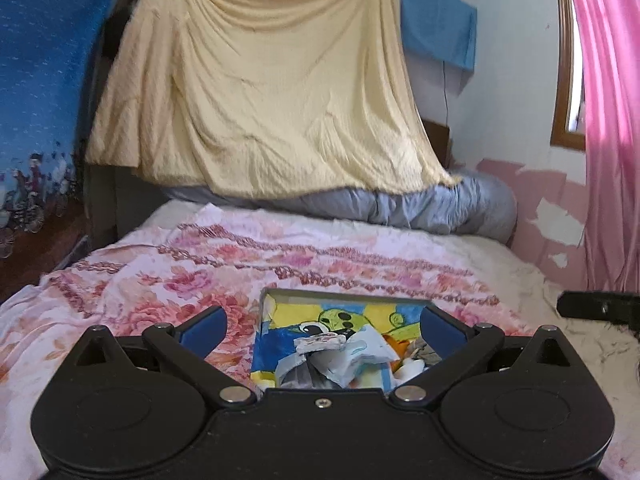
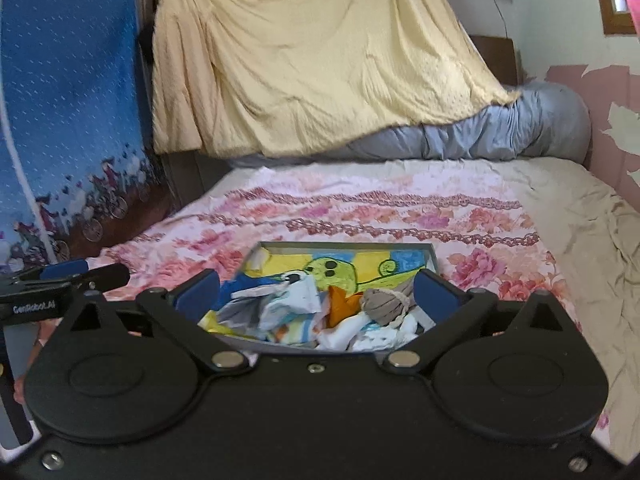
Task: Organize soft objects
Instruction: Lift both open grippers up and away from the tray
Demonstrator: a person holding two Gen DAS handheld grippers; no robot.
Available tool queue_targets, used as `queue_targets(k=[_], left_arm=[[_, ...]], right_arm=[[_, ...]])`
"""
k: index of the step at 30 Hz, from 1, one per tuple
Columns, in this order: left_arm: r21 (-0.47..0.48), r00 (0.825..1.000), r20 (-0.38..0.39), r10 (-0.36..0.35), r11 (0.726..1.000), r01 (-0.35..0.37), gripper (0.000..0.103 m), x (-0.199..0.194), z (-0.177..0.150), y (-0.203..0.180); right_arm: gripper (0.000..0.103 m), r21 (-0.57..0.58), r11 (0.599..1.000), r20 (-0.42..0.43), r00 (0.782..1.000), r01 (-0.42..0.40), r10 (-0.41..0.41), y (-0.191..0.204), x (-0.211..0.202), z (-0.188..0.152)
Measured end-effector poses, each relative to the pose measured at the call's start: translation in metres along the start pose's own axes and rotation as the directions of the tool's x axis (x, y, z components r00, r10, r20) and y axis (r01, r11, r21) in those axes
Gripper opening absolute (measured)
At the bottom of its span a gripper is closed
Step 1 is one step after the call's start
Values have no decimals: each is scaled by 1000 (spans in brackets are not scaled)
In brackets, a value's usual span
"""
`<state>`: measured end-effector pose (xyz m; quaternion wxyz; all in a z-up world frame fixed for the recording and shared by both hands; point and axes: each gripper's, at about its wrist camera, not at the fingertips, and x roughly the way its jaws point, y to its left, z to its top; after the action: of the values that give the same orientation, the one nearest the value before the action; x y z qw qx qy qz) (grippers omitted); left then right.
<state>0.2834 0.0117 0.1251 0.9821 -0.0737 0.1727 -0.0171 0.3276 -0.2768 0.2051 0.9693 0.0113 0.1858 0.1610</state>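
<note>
a floral bedspread (image 2: 360,208) covers the bed. nearest, the left gripper (image 1: 322,330) and right gripper (image 2: 316,294) hang with jaws spread, empty, above the box (image 2: 434,258) where the soft items (image 2: 360,316) sit gathered (apparently sorted there); a yellow blanket (image 2: 320,60) drapes behind.

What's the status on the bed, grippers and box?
Left gripper and right gripper jaws wide, empty. Soft items piled in the box on the bed. Nothing in the way.
</note>
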Motion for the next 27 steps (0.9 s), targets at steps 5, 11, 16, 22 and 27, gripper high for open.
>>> queue_targets(k=[5, 11, 16, 22, 27], left_arm=[[-42, 997, 76, 31, 999, -28, 102, -51, -16, -7], [-49, 991, 123, 55, 998, -49, 102, -99, -38, -14], [-32, 987, 145, 74, 997, -70, 102, -131, -59, -16], [-34, 988, 134, 81, 996, -77, 102, -160, -85, -12], [-39, 988, 121, 92, 995, -88, 102, -171, -104, -3]], right_arm=[[103, -3, 1000, 49, 999, 6, -6, 17, -46, -24], [103, -37, 999, 57, 998, 0, 2, 36, -88, -53], [103, -26, 1000, 80, 997, 7, -5, 48, -115, -72], [103, -2, 1000, 101, 995, 21, -20, 64, -141, -102], [103, 19, 998, 95, 994, 51, -53, 68, -153, -126]])
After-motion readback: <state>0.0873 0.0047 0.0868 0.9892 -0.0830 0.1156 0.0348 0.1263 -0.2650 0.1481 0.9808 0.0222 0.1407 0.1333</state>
